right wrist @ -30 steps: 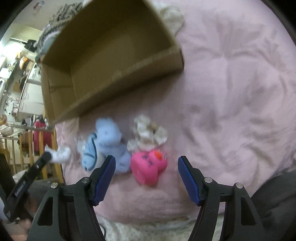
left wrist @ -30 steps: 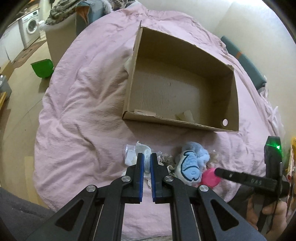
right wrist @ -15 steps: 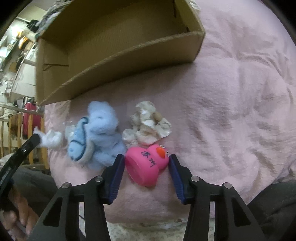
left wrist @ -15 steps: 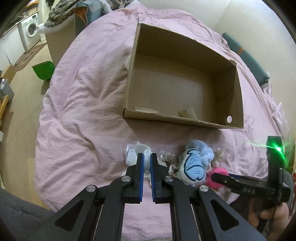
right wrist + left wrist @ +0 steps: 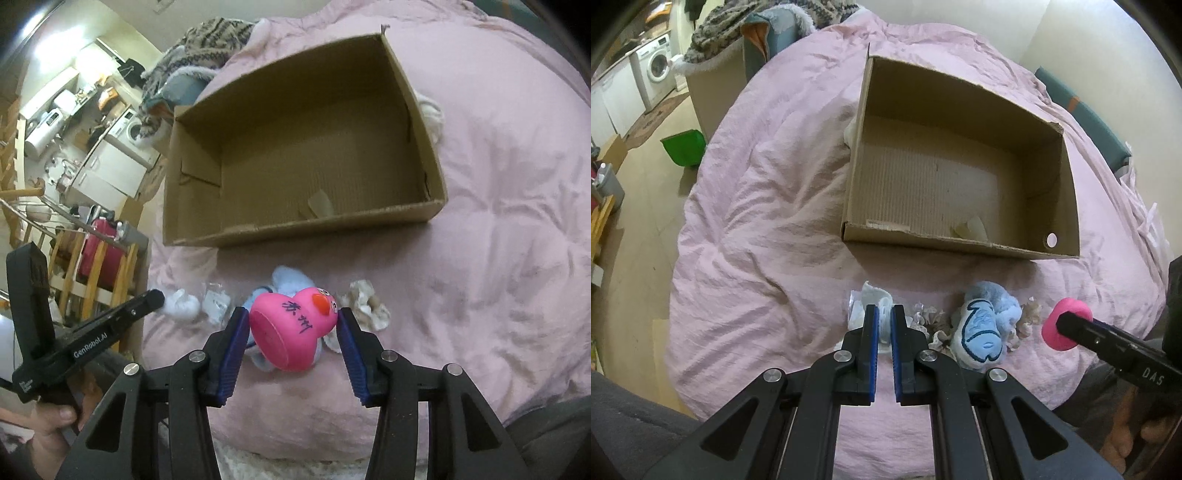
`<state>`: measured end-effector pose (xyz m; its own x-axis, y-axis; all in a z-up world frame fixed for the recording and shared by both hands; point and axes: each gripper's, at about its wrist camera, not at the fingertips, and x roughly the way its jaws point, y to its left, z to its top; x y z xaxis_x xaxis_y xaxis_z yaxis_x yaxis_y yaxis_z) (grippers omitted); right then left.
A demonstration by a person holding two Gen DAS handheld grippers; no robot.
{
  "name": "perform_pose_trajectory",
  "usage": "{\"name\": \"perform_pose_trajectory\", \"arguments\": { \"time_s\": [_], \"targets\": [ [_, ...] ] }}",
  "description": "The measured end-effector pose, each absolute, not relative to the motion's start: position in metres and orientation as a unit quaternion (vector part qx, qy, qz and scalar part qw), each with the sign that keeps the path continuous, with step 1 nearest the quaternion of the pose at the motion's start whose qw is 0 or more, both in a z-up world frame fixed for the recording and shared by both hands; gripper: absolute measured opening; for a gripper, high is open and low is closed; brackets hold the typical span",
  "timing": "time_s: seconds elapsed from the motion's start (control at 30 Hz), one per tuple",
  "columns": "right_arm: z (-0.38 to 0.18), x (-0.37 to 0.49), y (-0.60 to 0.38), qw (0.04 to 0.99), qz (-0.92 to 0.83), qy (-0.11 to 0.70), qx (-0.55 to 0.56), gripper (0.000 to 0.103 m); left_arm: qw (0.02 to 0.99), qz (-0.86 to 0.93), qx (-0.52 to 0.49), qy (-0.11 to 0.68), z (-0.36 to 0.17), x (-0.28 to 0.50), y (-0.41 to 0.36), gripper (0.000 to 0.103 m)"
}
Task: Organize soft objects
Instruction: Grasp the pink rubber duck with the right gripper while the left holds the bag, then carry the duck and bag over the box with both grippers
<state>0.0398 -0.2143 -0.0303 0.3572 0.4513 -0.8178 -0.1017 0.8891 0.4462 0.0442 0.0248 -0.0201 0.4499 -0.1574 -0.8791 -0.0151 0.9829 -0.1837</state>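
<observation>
My right gripper (image 5: 291, 321) is shut on a pink rubber duck (image 5: 293, 328) and holds it lifted above the pink duvet; the duck also shows in the left wrist view (image 5: 1065, 328). A blue plush toy (image 5: 984, 323) lies just behind it, with beige scrunchies (image 5: 365, 302) beside it. My left gripper (image 5: 884, 321) is nearly closed, with a white soft item (image 5: 871, 299) showing between and behind its tips. An open cardboard box (image 5: 960, 177) lies on the duvet behind the toys.
The pink duvet (image 5: 768, 206) covers the bed. A scrap of paper (image 5: 971, 227) lies in the box. A green bin (image 5: 683, 149) and a washing machine (image 5: 657, 70) stand on the floor to the left. A wooden rack (image 5: 74, 266) stands beside the bed.
My right gripper closed on the pink duck and lifted it off the duvet. My left gripper stayed nearly closed over the white item.
</observation>
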Motion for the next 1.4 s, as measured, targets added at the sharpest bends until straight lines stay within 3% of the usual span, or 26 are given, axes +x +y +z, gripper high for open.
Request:
{"name": "perform_pose_trajectory", "arguments": {
  "time_s": [0.57,0.97,1.4],
  "targets": [
    [0.042,0.076,-0.242,0.865,0.171,0.439,0.171,0.051,0.907,-0.068,-0.064,0.412,0.066,0.093,0.017,0.006],
    [0.0,0.122,-0.252,0.865,0.122,0.458,0.163,0.051,0.919,-0.071,0.002,0.387,0.026,0.126,-0.008,0.006],
    [-0.026,0.121,-0.231,0.853,0.119,0.494,0.118,0.052,0.915,-0.071,-0.031,0.397,0.011,0.135,-0.002,0.006]
  ]
}}
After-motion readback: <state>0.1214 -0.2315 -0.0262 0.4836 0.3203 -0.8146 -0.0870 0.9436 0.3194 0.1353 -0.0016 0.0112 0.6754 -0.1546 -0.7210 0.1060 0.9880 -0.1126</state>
